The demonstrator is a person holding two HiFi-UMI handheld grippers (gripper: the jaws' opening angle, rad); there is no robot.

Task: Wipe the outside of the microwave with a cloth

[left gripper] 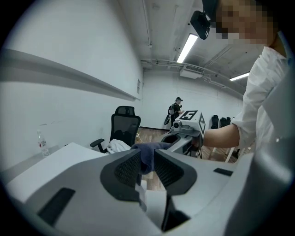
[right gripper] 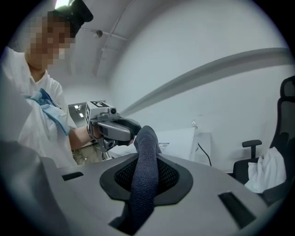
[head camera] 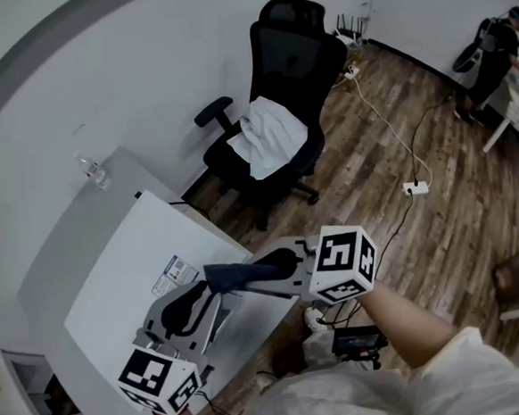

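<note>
A dark blue cloth (head camera: 238,274) stretches between my two grippers, above the near corner of the white microwave (head camera: 138,256). My left gripper (head camera: 203,291) is shut on one end of it; in the left gripper view the cloth (left gripper: 150,150) fills the gap of that gripper (left gripper: 147,166). My right gripper (head camera: 269,268) is shut on the other end, and in the right gripper view the cloth (right gripper: 146,152) rises from this gripper (right gripper: 146,173) toward the left gripper (right gripper: 126,131). The right gripper (left gripper: 179,137) also shows beyond the cloth in the left gripper view.
A black office chair (head camera: 289,74) with a white garment (head camera: 270,137) on its seat stands behind the microwave. A water bottle (head camera: 94,170) sits on the grey counter at left. A power strip (head camera: 416,187) and cable lie on the wooden floor. A person (head camera: 496,49) stands far right.
</note>
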